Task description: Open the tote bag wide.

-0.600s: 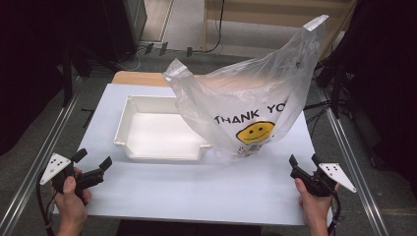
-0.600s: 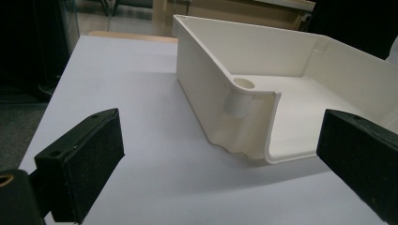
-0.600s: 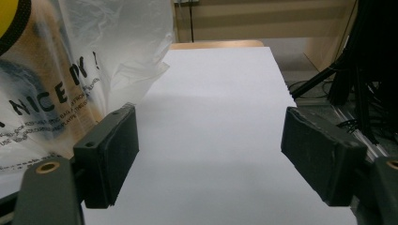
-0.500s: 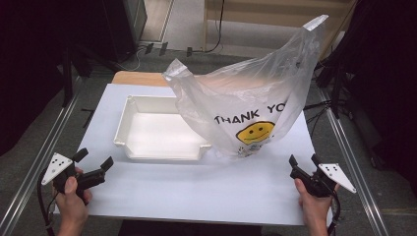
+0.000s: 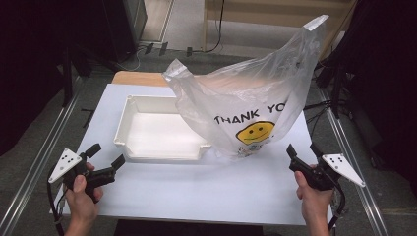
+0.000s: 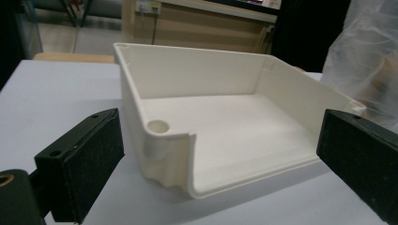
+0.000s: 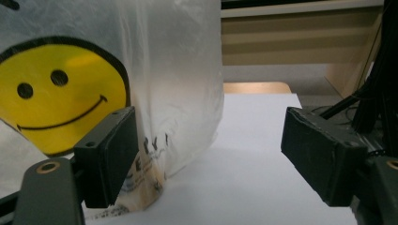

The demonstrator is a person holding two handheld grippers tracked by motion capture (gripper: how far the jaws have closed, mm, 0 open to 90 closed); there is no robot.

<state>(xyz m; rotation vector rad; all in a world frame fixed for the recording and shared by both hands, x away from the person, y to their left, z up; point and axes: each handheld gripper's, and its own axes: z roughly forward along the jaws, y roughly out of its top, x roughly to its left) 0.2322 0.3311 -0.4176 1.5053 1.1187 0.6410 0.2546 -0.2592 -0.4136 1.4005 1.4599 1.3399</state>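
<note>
- The white bench (image 5: 206, 196) has a broad bare strip along its near edge, between the two hands; its left and right edges run beside metal rails (image 5: 39, 162) on the floor.
- A white tray (image 5: 162, 130) sits left of centre on the bench, its front wall cut low into a notch facing the near edge; nothing lies inside it.
- In the left gripper view the tray (image 6: 220, 122) stands just ahead of the jaws, near corner closest, with bare bench around that corner.
- A clear plastic bag (image 5: 251, 108) printed with a yellow smiley and "THANK YO" stands upright on the bench's right half, its left side against the tray's right wall, one handle rising high at the back right.
- In the right gripper view the bag (image 7: 117, 84) rises just behind the left jaw; bare bench lies open ahead and to the right.
- The left hand-held gripper (image 5: 104, 156) hovers over the near-left corner, jaws spread and holding nothing, aimed at the tray.
- The right hand-held gripper (image 5: 302, 150) sits at the near-right edge, jaws spread and holding nothing, aimed at the bag's base.
- Both hands come in from the bottom, each wrapped around its handle.
</note>
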